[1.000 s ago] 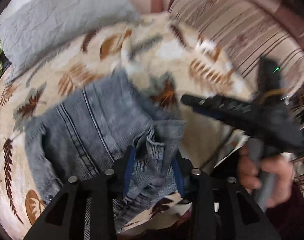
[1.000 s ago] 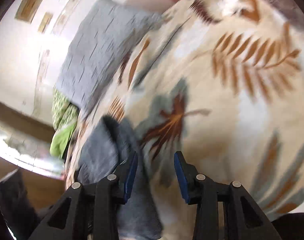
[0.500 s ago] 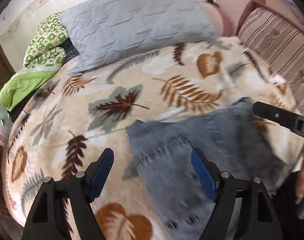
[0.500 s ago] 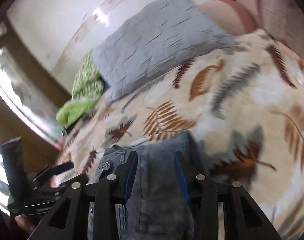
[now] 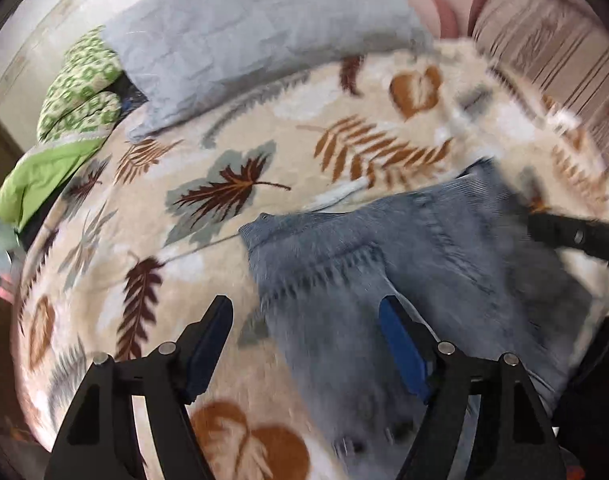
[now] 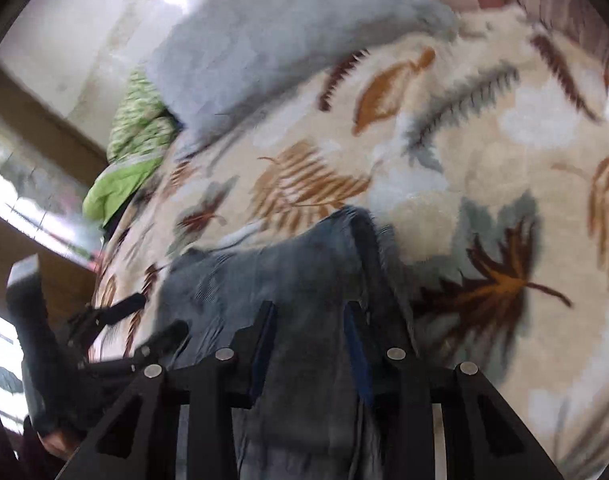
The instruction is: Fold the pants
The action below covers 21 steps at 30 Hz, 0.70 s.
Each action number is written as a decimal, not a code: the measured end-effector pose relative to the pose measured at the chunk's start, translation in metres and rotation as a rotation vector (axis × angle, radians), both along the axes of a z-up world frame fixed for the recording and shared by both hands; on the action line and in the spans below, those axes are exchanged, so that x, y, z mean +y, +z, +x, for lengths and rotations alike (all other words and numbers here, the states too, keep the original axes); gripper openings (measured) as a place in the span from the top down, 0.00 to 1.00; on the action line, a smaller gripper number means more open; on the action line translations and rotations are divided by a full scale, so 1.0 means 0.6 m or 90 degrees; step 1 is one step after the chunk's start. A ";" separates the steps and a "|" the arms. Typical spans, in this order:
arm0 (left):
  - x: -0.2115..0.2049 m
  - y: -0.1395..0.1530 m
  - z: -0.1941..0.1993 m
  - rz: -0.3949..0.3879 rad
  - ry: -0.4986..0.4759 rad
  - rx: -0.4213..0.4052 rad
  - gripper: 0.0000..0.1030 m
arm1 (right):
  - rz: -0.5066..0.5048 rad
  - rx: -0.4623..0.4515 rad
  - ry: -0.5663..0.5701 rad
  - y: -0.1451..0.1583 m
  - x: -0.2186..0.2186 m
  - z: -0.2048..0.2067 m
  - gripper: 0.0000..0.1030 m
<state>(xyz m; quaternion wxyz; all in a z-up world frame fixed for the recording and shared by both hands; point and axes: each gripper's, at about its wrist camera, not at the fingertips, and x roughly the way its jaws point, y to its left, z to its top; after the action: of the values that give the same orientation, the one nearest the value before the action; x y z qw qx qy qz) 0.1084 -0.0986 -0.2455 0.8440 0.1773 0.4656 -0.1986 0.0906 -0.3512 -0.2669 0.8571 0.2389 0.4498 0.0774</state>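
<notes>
Faded blue denim pants (image 5: pixel 416 264) lie rumpled on the near part of a bed, over a fleecy cream blanket (image 5: pixel 232 152) printed with brown and grey leaves. The left gripper (image 5: pixel 306 344) has just opened; its jaws stand wide apart above the cloth's edge, gripping nothing. The right gripper (image 6: pixel 310 344) has its jaws clamped on a denim fold. A quilted grey pillow (image 5: pixel 256 28) lies at the far side.
</notes>
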 end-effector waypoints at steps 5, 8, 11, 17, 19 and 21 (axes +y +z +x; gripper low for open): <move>0.008 -0.022 -0.076 0.019 -0.047 0.027 0.25 | -0.066 0.020 0.058 -0.001 0.044 -0.064 0.64; 0.001 -0.077 -0.097 0.068 -0.048 0.027 0.23 | -0.084 0.060 0.052 -0.061 0.062 -0.070 0.63; 0.003 -0.063 -0.090 0.064 -0.034 0.045 0.23 | -0.109 0.050 0.046 -0.053 0.070 -0.077 0.63; 0.033 -0.026 -0.094 0.028 -0.009 0.038 0.23 | -0.101 0.060 0.036 -0.051 0.069 -0.082 0.62; 0.047 -0.010 -0.102 0.007 0.001 0.023 0.23 | -0.103 0.062 0.034 -0.049 0.069 -0.086 0.62; 0.058 0.015 -0.112 -0.009 0.011 -0.009 0.23 | -0.108 0.065 0.030 -0.043 0.070 -0.089 0.62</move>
<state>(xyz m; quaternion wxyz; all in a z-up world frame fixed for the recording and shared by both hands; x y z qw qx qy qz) 0.0411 -0.0640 -0.2362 0.8502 0.1684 0.4599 -0.1932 0.0370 -0.3090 -0.2927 0.8481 0.1583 0.5034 0.0471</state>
